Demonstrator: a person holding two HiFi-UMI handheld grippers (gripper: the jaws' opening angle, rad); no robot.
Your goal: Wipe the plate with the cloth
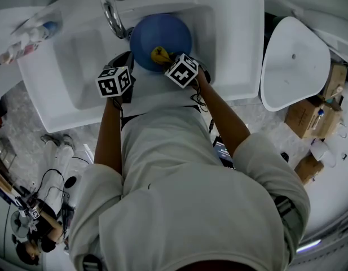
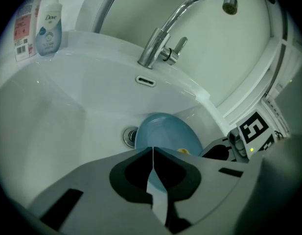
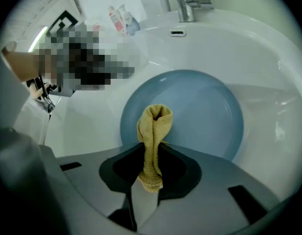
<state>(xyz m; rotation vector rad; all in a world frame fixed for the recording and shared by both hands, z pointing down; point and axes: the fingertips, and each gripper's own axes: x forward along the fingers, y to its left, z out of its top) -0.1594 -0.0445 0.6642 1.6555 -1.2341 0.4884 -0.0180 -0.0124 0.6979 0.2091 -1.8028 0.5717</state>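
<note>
A folded yellow cloth [image 3: 154, 126] is clamped between the jaws of the right gripper [image 3: 153, 151], and its bunched end is laid against the near part of the blue plate [image 3: 199, 111]. The left gripper [image 2: 153, 153] is closed on a pale blue edge, apparently the plate's rim, so the plate is steadied. The plate is propped aslant in the sink [image 1: 230, 33], toward its back wall, beside the drain [image 2: 129, 136] and below the faucet [image 2: 160, 43]. Wiping appears to be under way. Next, the cloth would need to be swept across the uncovered face with light pressure while the rim is held firm.
</note>
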